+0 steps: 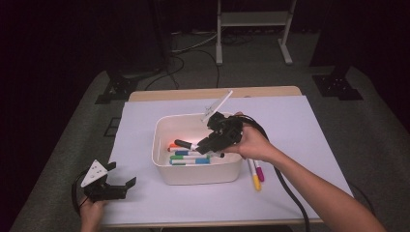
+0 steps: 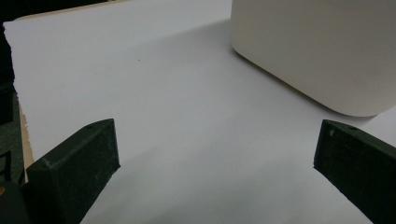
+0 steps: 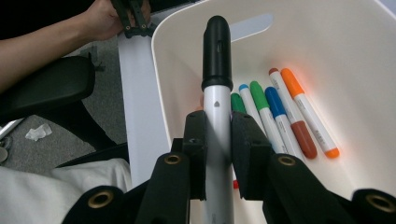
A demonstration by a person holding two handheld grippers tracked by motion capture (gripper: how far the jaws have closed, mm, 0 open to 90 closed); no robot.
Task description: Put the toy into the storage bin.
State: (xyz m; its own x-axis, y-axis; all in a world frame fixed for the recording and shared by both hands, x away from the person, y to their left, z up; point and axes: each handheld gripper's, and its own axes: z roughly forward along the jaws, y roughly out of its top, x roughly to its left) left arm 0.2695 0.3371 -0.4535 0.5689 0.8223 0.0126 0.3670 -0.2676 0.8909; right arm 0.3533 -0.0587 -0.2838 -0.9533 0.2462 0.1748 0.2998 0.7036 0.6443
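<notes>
Right tongs [image 3: 217,154] clamp a black-capped marker [image 3: 217,84] over the white bin [image 1: 164,169]; left tongs [image 2: 215,158] gape wide over paper.

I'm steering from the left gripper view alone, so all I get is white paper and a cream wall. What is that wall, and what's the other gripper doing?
Observer: It's the side of a white bin; the right gripper is over it, shut on a black-capped marker.
Operator: Anything in the bin already?
Observer: Yes, markers lie on its floor, among them an orange-capped one and a blue-capped one.
Operator: Any left outside?
Observer: Two lie on the paper right of the bin: a yellow-tipped marker and a pink-tipped marker.
</notes>
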